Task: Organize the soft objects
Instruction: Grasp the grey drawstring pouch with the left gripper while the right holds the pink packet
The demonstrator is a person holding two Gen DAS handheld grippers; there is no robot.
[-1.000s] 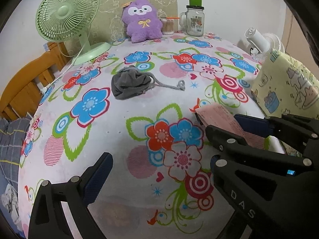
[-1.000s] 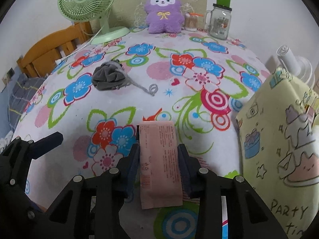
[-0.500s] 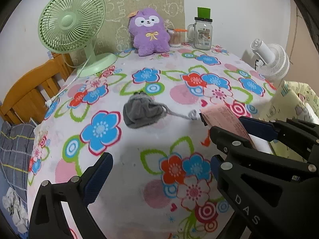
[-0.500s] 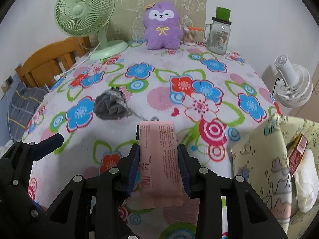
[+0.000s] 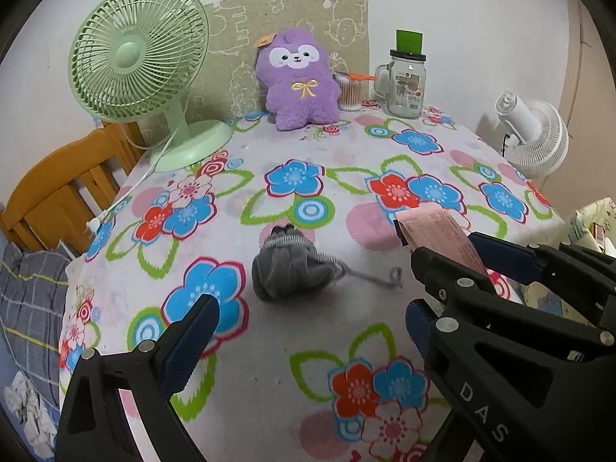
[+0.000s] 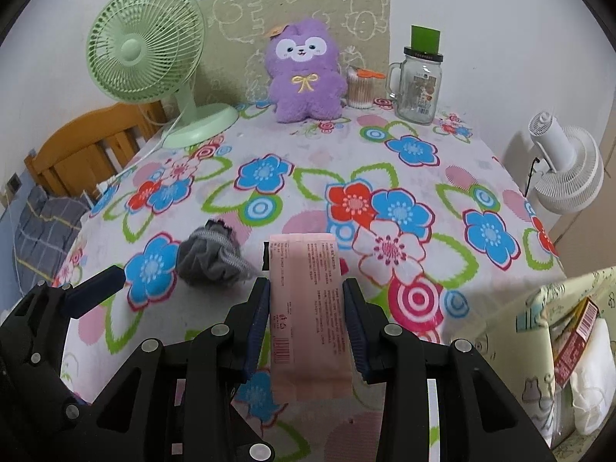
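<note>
— Nearest the lens? 
— The right gripper (image 6: 306,296), jaws clamped on a pink packet (image 6: 306,308) above the floral tablecloth (image 6: 385,161); the left gripper (image 5: 312,319) hangs beside it, jaws apart, empty.

— Beyond them? 
— A grey drawstring pouch (image 5: 288,269) lies mid-table; a purple plush toy (image 5: 298,77) sits upright at the far edge.
</note>
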